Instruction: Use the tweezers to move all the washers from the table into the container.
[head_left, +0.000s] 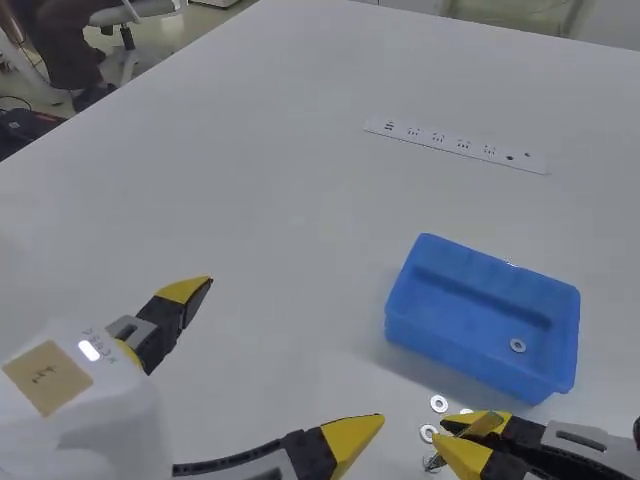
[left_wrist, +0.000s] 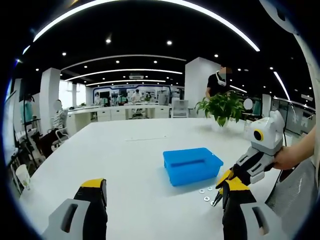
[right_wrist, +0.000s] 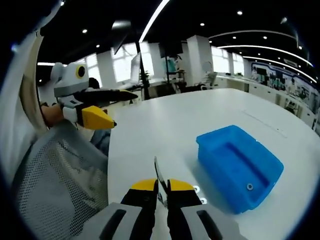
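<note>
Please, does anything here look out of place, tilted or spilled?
Nothing stands out. The blue container sits flat on the table with one washer inside. Loose washers lie beside it, as the task expects. The right gripper holds the tweezers near them; the left gripper is open.

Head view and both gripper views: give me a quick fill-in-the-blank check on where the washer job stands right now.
1. The blue container holds ___ washer.
2. The right gripper is ___ on the tweezers.
3. The left gripper stands ___, with nothing between its jaws.

Missing words: one; shut; open.
</note>
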